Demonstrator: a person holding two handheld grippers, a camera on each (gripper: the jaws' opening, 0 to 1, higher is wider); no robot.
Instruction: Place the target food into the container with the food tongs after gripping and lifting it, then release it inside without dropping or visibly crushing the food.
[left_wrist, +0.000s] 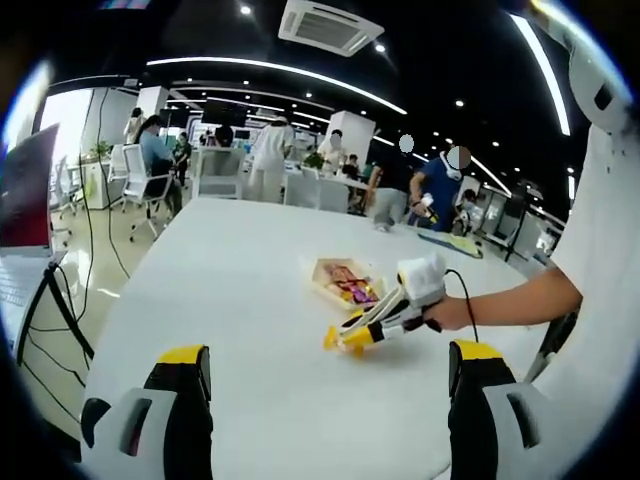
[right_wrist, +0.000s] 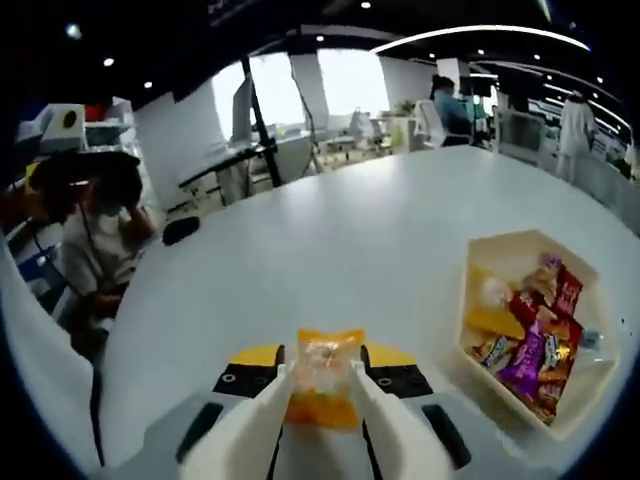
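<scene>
An orange snack packet (right_wrist: 323, 388) sits pinched between the white jaws of my right gripper (right_wrist: 322, 366), low over the white table (right_wrist: 330, 260). To its right stands a pale tray-like container (right_wrist: 478, 262) holding several coloured snack packets (right_wrist: 535, 350). In the left gripper view, that container (left_wrist: 318, 280) lies mid-table. The right gripper (left_wrist: 385, 318) is held just in front of it by a person's hand (left_wrist: 452, 312), its yellow tip pointing down at the table. My left gripper (left_wrist: 330, 352) hovers nearer the table's edge, its jaws spread wide with nothing between them.
A laptop (left_wrist: 25, 195) on a stand with cables sits off the table's left edge. Several people and office chairs (left_wrist: 150, 180) stand beyond the far end. A seated person (right_wrist: 95, 235) is beside the table on the left of the right gripper view.
</scene>
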